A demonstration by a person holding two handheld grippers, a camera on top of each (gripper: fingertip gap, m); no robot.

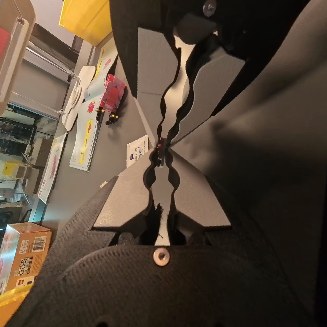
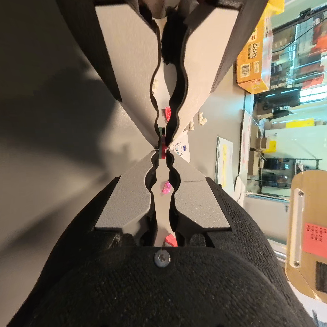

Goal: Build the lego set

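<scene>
My two grippers meet tip to tip above the grey table [image 1: 109, 159]. Between them is a small brick assembly [image 1: 162, 153]: a thin grey plate with red and black pieces on it. In the left wrist view my left gripper [image 1: 161, 156] comes from below and is shut on its near end. The right gripper [image 1: 165, 139] comes from above and pinches the far end. In the right wrist view my right gripper [image 2: 162, 154] is shut on the red end of the assembly [image 2: 162, 150]. The left gripper [image 2: 163, 138] holds the grey and black end.
A red brick model [image 1: 113, 95], an open instruction booklet [image 1: 85, 141] and a white wipe packet [image 1: 136, 154] lie on the table. An orange box [image 1: 26, 256] stands near. Loose red [image 2: 167, 113], pink [image 2: 166, 188] and cream pieces [image 2: 201, 118] lie below the grippers. About 6 centimetres separates my right fingertips from the white wipe packet [image 1: 136, 154]. Look for it in the right wrist view [image 2: 181, 151] too.
</scene>
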